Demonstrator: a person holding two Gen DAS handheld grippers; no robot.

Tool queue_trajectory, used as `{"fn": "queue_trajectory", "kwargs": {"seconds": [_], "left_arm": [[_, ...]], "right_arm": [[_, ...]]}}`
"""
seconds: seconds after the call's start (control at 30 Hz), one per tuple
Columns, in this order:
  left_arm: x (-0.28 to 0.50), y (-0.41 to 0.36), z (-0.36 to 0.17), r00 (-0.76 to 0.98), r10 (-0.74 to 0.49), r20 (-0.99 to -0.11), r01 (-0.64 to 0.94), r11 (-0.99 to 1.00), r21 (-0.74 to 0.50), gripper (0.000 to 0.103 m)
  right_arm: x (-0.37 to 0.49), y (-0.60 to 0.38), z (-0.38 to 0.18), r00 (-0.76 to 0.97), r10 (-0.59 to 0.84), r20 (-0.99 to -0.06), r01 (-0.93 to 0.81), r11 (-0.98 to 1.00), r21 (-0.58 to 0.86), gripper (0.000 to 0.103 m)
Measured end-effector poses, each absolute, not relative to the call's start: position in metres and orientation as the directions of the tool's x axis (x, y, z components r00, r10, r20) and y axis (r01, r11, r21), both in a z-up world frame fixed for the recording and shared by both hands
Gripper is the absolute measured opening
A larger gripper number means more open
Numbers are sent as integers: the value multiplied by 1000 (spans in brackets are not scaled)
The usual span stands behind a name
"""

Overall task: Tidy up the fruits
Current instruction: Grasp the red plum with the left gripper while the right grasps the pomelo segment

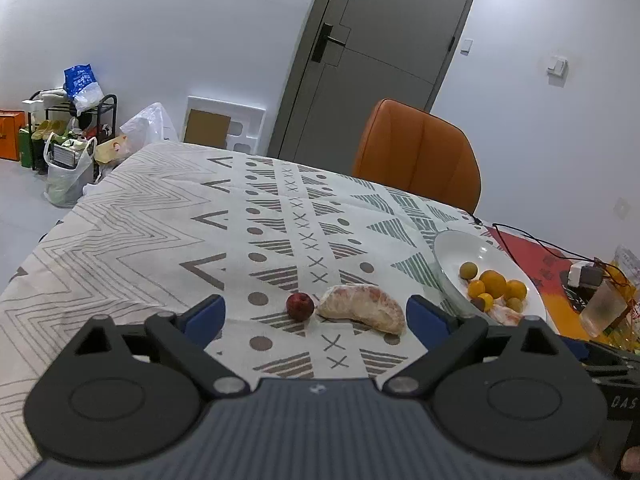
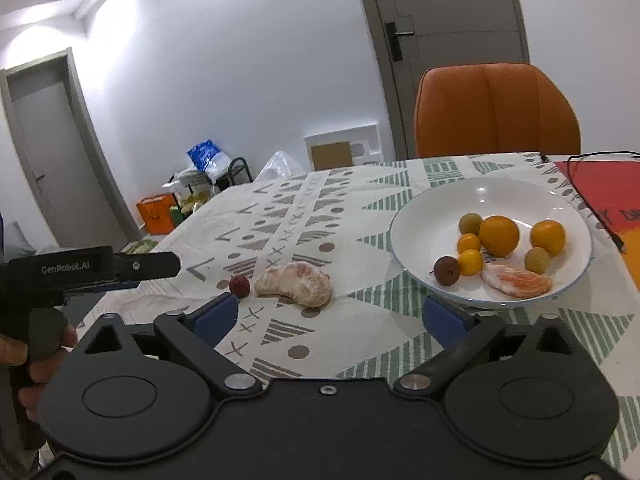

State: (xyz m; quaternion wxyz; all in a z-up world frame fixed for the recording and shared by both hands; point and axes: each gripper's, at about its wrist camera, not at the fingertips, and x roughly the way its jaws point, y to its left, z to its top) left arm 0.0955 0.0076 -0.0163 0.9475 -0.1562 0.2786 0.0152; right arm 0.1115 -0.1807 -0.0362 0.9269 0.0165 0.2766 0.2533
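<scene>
— Where does the fruit lie?

— Two pieces are loose on the patterned table (image 2: 360, 200): a peeled pomelo segment (image 2: 295, 283) and, just beside it on its left, a small red fruit (image 2: 239, 285). The rest sits in the white bowl (image 2: 416, 216) to the right: two oranges (image 2: 499, 236), several smaller yellow fruits, a brown one by the near rim, and another peeled pomelo piece (image 2: 516, 281).

— And the tools?

— The left tool (image 1: 316, 312) has its blue pads spread wide with nothing pinched; in its own view the red fruit (image 1: 300, 306) and the pomelo segment (image 1: 362, 309) lie on the cloth beyond the tips, between the two pads as seen. The right tool (image 2: 332, 314) is likewise spread, empty, with the bowl's near rim just past its right pad.

— Anything else nearby?

— An orange chair (image 2: 496, 112) stands at the far edge of the table, and a black cable (image 2: 592, 184) runs over a red mat (right of the bowl). A hand (image 2: 24, 356) grips the left tool's handle at the left edge of the right wrist view.
</scene>
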Motion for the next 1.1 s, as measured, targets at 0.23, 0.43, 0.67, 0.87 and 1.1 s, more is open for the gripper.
{"fn": "queue_trajectory", "kwargs": {"seconds": [0.23, 0.43, 0.67, 0.87, 1.1], "left_arm": [[111, 9, -27, 837, -63, -543, -112, 953, -283, 87], [123, 11, -40, 829, -55, -556, -125, 952, -280, 73], [134, 14, -51, 818, -59, -572, -135, 947, -290, 62], [142, 11, -56, 812, -65, -579, -129, 949, -287, 58], [153, 9, -64, 805, -64, -590, -129, 952, -279, 53]], "right_arm": [[125, -171, -42, 701, 490, -518, -478, 862, 168, 85], [136, -164, -49, 690, 492, -531, -486, 858, 164, 78], [145, -153, -52, 677, 501, -540, -507, 848, 151, 70], [154, -146, -57, 659, 507, -555, -514, 843, 158, 58], [162, -141, -63, 642, 517, -566, -524, 835, 167, 52]]}}
